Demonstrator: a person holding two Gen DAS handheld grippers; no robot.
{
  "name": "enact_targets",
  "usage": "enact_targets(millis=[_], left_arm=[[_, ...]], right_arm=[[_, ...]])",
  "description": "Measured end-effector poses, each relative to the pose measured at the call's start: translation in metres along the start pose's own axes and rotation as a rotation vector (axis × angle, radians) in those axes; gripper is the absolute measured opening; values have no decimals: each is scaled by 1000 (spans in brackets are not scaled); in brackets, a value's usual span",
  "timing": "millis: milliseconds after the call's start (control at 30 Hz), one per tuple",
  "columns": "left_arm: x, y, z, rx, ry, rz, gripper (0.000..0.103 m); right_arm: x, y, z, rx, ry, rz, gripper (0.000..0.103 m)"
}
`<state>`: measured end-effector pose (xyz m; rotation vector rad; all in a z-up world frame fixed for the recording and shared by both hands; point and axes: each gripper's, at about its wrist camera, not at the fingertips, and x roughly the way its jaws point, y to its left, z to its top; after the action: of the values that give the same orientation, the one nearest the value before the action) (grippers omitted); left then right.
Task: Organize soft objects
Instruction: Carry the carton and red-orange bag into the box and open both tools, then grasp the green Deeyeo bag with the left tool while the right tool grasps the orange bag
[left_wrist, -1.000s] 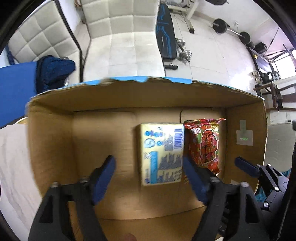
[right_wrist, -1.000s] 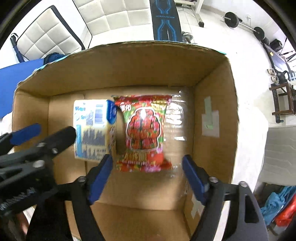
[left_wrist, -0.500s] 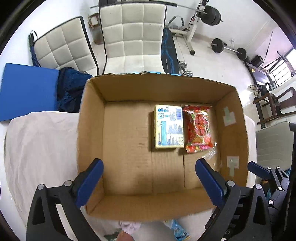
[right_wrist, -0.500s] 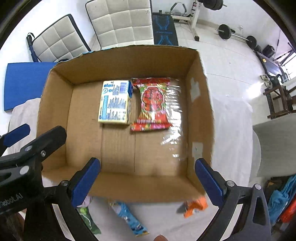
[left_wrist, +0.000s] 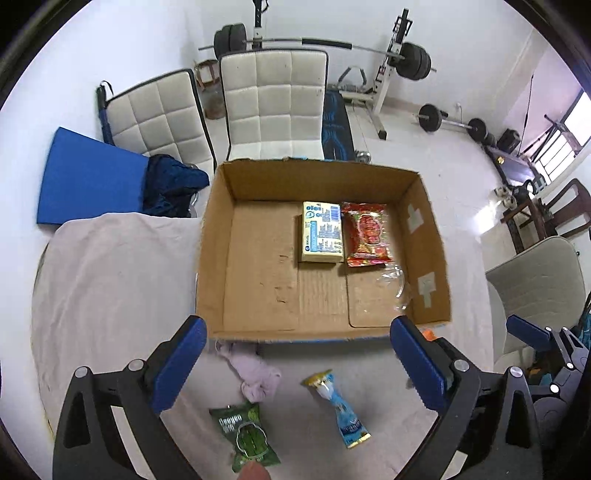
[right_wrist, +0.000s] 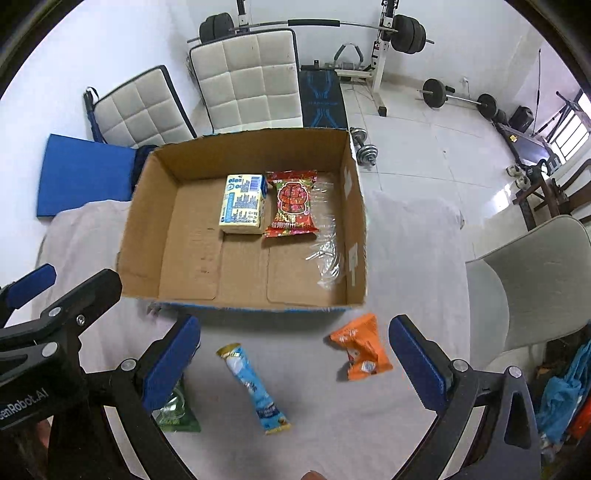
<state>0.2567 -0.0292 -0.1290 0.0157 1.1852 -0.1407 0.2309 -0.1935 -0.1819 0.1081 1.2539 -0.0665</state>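
My left hand-held gripper (left_wrist: 295, 363) and right hand-held gripper (right_wrist: 293, 360) both gape wide, holding nothing. Below them, on the cloth-draped worktop (right_wrist: 406, 258), lie a crinkly green packet (left_wrist: 245, 435), slim blue sachet (right_wrist: 255, 387), orange pouch (right_wrist: 360, 347) and limp lilac cloth (left_wrist: 255, 373). Beyond, the cardboard box (left_wrist: 214, 258) holds a yellow pack (left_wrist: 322, 232) touching a red packet (left_wrist: 367, 234); its left half is bare.
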Motion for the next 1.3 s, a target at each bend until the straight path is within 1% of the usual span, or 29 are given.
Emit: enact_targets(millis=[133,200,267,333,367,467,567,633,700,767,833,933,1000,1133,1233,1267,1300], left_arm=[[-18,-6,-9,-2,-26,5,102],[-25,-7,-13,-10,-34,-2,102],[-30,-5,-16,-20,-35,-2,102],[-34,0,-20,-33,-35,-6,102],[-34,2,-24,-39,-34,1,102],[-25,17,-44,-61,3,62,102],[0,34,-74,-97,82,90,102],[28,47,-98,-135,171,101,102],[57,57,-120,-164,249,104,102],[84,66,-141,-188,319,117,102],[110,71,-158,-210,372,121,102],[138,72,-173,-228,424,116,102],[156,70,-178,-232,453,111,102],[177,65,-182,-237,480,98,102],[188,63,-185,-242,498,98,102],[192,62,-186,-245,506,95,102],[194,62,-187,-249,513,94,102]], right_arm=[[-24,-8,-12,-2,-33,-12,103],[-35,-12,-17,5,-38,15,103],[-40,-15,-23,0,-29,23,103],[-37,-16,-32,-11,-8,38,103],[-32,-15,-38,-24,17,38,103],[-3,-11,-60,-47,97,59,103],[42,-5,-86,-58,201,87,103],[68,-6,-100,-50,248,82,103],[90,-15,-112,-26,273,80,103],[105,-30,-118,5,273,31,103],[119,-49,-122,52,270,-1,103],[133,-79,-119,95,262,-52,103],[140,-92,-112,101,260,-64,103],[167,-103,-93,48,285,-84,103],[189,-104,-82,11,312,-74,103],[198,-105,-80,-1,327,-74,102],[205,-105,-78,-6,339,-79,94]])
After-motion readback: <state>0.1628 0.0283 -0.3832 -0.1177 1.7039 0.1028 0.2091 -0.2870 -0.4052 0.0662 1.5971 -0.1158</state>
